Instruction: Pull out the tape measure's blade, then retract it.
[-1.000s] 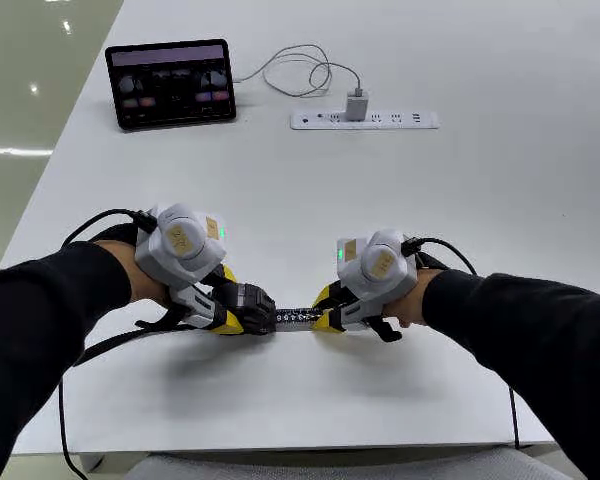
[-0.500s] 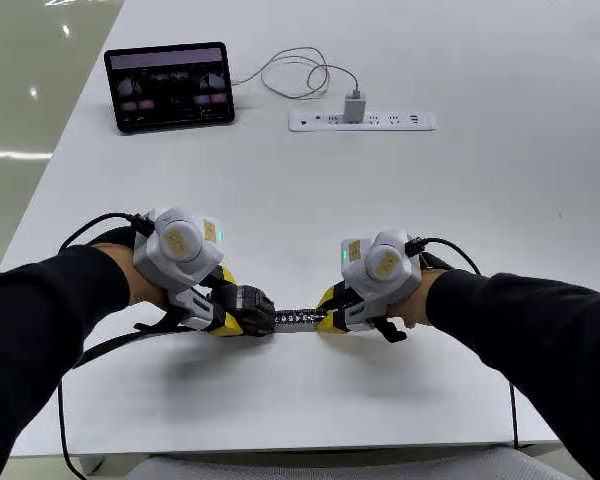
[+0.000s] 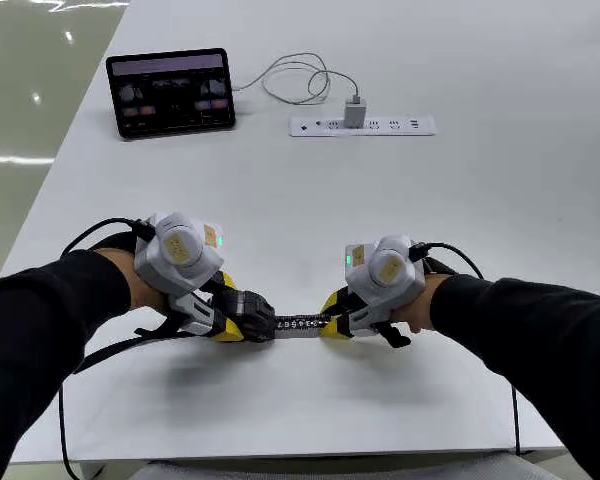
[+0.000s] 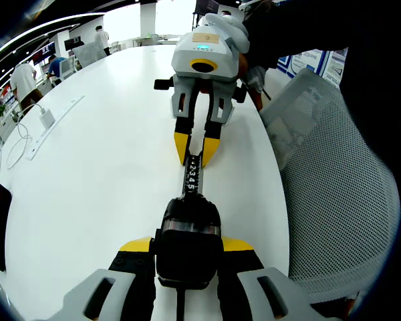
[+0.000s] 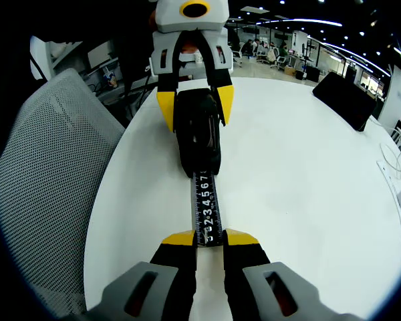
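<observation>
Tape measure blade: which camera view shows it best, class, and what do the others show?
The right gripper view: the blade runs straight up the picture, numerals legible, from the right gripper to the case. The left gripper view shows it smaller, beyond the case; the head view, a thin dark strip.

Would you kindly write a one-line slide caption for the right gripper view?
Right gripper pinches the blade drawn from the tape measure case held by the left gripper.

The right gripper (image 3: pixel 329 326) moved a little toward 3 o'clock, away from the tape measure's case (image 3: pixel 248 312). More of the blade (image 3: pixel 300 324) came out between them, so it got longer.
</observation>
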Action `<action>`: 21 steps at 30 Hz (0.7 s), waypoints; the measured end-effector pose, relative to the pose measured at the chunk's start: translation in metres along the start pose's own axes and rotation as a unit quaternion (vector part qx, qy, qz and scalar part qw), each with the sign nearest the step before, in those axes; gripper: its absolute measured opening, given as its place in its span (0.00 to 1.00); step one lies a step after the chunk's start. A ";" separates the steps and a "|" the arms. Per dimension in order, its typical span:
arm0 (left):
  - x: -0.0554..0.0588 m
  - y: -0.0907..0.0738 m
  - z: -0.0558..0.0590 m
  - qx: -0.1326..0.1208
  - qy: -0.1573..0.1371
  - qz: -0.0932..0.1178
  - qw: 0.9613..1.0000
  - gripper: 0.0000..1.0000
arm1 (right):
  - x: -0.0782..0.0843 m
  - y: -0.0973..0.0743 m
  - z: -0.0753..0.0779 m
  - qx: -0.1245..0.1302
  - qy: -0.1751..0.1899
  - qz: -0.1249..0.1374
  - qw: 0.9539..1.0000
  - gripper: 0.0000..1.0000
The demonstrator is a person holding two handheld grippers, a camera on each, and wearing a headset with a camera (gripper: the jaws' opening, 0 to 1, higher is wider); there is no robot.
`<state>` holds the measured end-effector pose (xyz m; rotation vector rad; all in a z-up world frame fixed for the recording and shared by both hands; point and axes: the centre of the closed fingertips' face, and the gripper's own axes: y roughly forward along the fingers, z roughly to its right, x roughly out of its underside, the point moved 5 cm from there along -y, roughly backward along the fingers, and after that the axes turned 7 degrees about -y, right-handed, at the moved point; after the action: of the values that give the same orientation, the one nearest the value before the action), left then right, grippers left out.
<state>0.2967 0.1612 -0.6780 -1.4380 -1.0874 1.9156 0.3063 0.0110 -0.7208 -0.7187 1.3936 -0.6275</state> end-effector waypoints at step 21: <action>0.001 0.002 -0.002 0.003 0.001 0.002 1.000 0.31 | 0.009 -0.007 -0.001 0.002 0.008 -0.005 1.000 0.10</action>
<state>0.2983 0.1610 -0.6803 -1.4389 -1.0795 1.9179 0.3066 -0.0008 -0.7212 -0.7190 1.4042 -0.6459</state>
